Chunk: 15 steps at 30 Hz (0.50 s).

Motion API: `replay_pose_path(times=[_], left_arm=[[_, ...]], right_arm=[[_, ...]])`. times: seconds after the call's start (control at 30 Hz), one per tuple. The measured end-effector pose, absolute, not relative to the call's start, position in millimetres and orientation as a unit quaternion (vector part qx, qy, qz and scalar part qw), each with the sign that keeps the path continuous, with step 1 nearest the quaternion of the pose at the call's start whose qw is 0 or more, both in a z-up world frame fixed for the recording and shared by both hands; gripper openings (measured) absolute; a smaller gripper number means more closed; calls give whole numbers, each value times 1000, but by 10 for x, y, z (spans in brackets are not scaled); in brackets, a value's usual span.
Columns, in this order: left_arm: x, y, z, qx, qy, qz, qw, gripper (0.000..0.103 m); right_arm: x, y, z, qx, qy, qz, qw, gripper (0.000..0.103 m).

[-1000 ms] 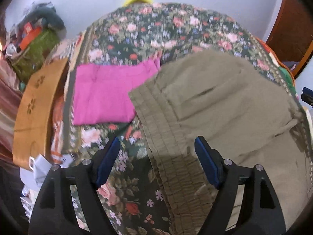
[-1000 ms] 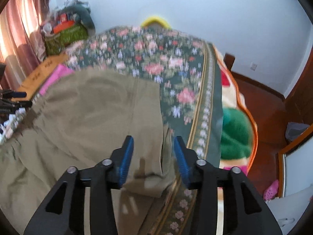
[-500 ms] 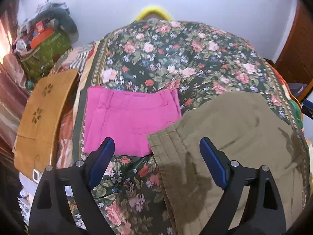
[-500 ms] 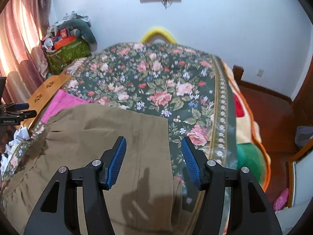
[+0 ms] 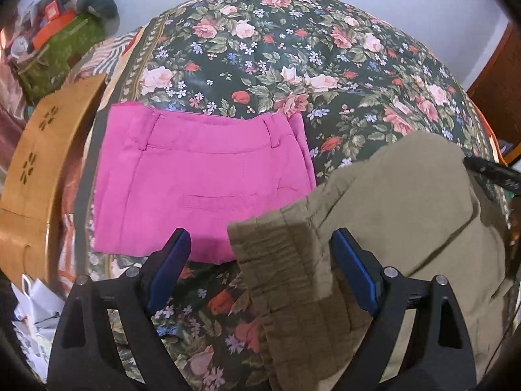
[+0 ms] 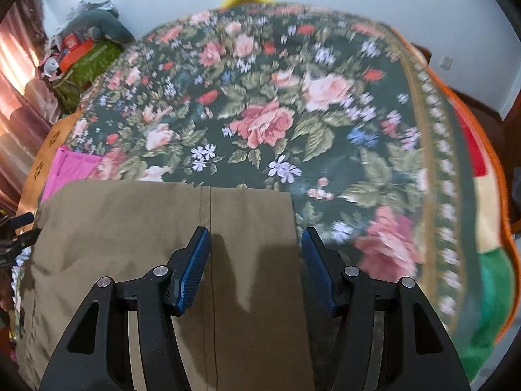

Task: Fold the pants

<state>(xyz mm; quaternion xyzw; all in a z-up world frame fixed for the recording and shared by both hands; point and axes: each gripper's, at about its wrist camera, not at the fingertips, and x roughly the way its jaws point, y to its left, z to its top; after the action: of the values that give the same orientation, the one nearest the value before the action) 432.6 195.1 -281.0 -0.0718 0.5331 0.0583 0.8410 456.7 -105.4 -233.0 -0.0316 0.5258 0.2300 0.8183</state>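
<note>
Olive-brown pants (image 5: 400, 215) lie on the floral bedspread (image 5: 286, 49). Their elastic, gathered waistband (image 5: 286, 260) sits between the fingers of my left gripper (image 5: 260, 270), which is open and empty just above it. In the right wrist view the pants (image 6: 130, 228) show a straight far edge and a seam. My right gripper (image 6: 255, 264) is open and empty over the pants' right edge. Folded pink pants (image 5: 202, 179) lie flat just left of the olive pair, and they also show in the right wrist view (image 6: 68, 166).
A wooden board (image 5: 45, 150) lies along the bed's left side, with white crumpled paper (image 5: 32, 309) below it. A green bag with clutter (image 5: 55, 55) stands at the far left. An orange, red and green blanket (image 6: 482, 228) hangs at the bed's right edge.
Both grippers have pulled back and lowered toward the pants. The right gripper, which had cloth between its fingers a second ago, now stands wider open and empty. The pants lie flatter.
</note>
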Motion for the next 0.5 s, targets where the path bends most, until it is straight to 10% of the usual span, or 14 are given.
replay_pose_path(times=[0.2, 0.33, 0.5], left_arm=[[4367, 1966, -2873, -91, 530, 33, 843, 78], [4363, 1916, -2876, -111, 528, 27, 841, 59], [4321, 1773, -2767, -56, 515, 51, 854, 52]], right_arm=[[4619, -981, -2488, -15, 525, 225, 821, 53], [4607, -931, -2485, -35, 526, 223, 820, 20], [4554, -874, -2453, -63, 522, 224, 821, 12]])
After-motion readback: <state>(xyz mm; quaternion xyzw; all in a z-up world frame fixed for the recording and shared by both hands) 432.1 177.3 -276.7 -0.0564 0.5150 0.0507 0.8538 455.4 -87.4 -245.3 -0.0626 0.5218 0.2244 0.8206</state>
